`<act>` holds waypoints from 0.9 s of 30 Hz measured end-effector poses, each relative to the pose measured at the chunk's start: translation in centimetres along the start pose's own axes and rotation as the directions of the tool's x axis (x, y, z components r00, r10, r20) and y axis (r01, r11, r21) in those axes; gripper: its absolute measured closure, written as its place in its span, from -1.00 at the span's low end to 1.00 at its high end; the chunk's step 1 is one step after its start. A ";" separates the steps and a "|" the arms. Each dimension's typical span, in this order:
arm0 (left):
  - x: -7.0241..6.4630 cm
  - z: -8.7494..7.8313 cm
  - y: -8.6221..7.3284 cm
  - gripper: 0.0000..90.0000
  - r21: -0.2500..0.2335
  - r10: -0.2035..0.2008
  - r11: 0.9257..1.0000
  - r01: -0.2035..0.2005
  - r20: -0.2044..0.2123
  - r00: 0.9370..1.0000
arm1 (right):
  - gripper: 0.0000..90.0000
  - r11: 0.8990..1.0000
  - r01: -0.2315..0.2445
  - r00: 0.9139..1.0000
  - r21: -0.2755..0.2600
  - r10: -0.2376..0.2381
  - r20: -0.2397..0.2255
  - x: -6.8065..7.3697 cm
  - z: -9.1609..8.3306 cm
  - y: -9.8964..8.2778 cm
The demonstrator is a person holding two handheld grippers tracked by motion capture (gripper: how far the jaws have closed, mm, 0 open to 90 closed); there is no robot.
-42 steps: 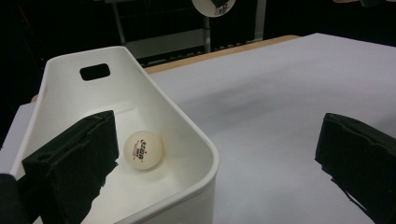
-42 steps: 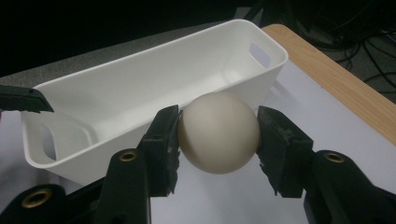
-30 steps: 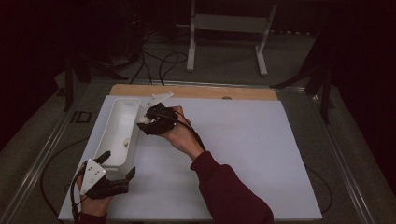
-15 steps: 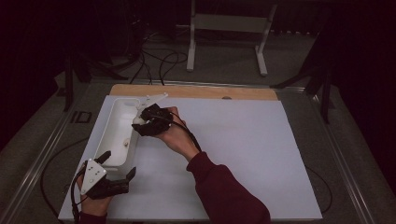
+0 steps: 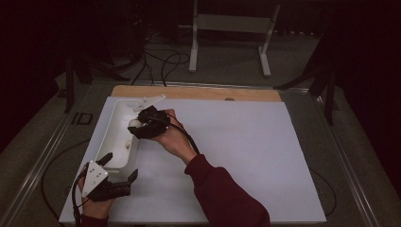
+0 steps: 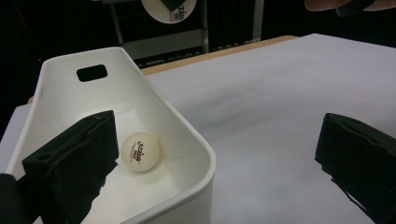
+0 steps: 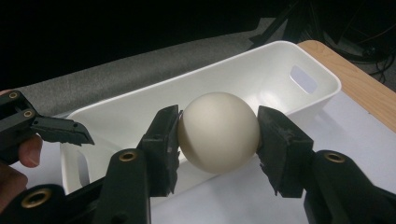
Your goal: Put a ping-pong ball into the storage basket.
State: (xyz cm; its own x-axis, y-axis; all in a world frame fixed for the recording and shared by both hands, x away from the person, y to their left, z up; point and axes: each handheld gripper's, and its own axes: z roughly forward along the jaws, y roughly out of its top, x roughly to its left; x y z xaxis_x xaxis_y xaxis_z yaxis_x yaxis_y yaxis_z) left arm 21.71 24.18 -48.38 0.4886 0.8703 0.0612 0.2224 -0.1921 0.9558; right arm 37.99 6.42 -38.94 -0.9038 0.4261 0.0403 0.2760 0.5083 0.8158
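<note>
White plastic frames the job: a long bin (image 5: 118,137) lies at the left side of the table sheet (image 5: 246,156), and I am loading table-tennis balls into it. My right gripper (image 7: 218,135) pinches one ball (image 7: 218,131) between its pads, one pad on each side, and carries it over the bin's far half, clear of the rim as far as I can judge. A second ball (image 6: 141,151) already rests on the bin floor near the near end, printed logo facing up.

My left gripper (image 5: 118,168) has its jaws spread wide and holds nothing; one jaw sits inside the bin beside the resting ball, the other out over the sheet, so the near wall stands between them. From the high view I cannot tell whether either jaw touches the wall.

I judge this the placing step, close to its end. What comes next should be to lower the ball until it hangs well within the walls, then ease the jaws apart so it drops a short way and does not bounce out. Keeping the left jaws around the wall would steady the bin if the ball knocks it.
</note>
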 end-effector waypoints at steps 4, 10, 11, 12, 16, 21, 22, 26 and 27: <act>0.0 0.0 0.0 -1.00 -0.001 -0.001 1.000 0.001 0.001 1.000 | 0.11 1.000 0.009 1.000 0.004 -0.009 -0.003 0.3 0.4 0.1; 0.0 0.0 0.0 -1.00 -0.003 -0.002 1.000 0.002 0.002 1.000 | 0.11 1.000 0.014 1.000 0.007 -0.014 -0.010 0.9 1.2 0.5; 0.0 0.0 0.0 -1.00 -0.003 -0.002 1.000 0.002 0.002 1.000 | 0.11 1.000 0.023 1.000 0.008 -0.023 -0.011 0.9 1.3 0.5; 0.0 0.0 0.0 -1.00 -0.003 -0.003 1.000 0.003 0.003 1.000 | 0.11 1.000 0.023 1.000 0.008 -0.023 -0.011 0.9 1.3 0.5; 0.0 0.0 0.0 -1.00 -0.004 -0.003 1.000 0.003 0.004 1.000 | 0.11 0.999 0.031 0.999 0.012 -0.030 -0.023 1.2 1.7 0.8; 0.0 0.0 0.0 -1.00 -0.004 -0.004 1.000 0.004 0.004 1.000 | 0.11 0.999 0.039 0.999 0.013 -0.038 -0.025 1.5 2.1 1.2; 0.0 0.0 0.0 -1.00 -0.005 -0.004 1.000 0.004 0.004 1.000 | 0.11 0.999 0.038 0.999 0.011 -0.038 -0.024 1.6 2.2 1.3; 0.0 0.0 0.0 -1.00 -0.005 -0.004 1.000 0.004 0.005 1.000 | 0.11 0.999 0.044 0.999 0.021 -0.043 -0.025 1.8 2.5 1.5; 0.0 0.0 0.0 -1.00 -0.006 -0.005 1.000 0.005 0.005 1.000 | 0.11 0.999 0.046 0.999 0.020 -0.045 -0.028 2.0 2.8 1.7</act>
State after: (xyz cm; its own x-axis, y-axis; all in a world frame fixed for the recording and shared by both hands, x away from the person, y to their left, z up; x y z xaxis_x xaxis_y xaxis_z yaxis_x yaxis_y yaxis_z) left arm 21.69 24.19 -48.34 0.4918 0.8690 0.0552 0.2197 -0.1852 0.9578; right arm 37.54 10.24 -39.06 -0.9241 0.3818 0.0196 0.2411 0.5421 0.8050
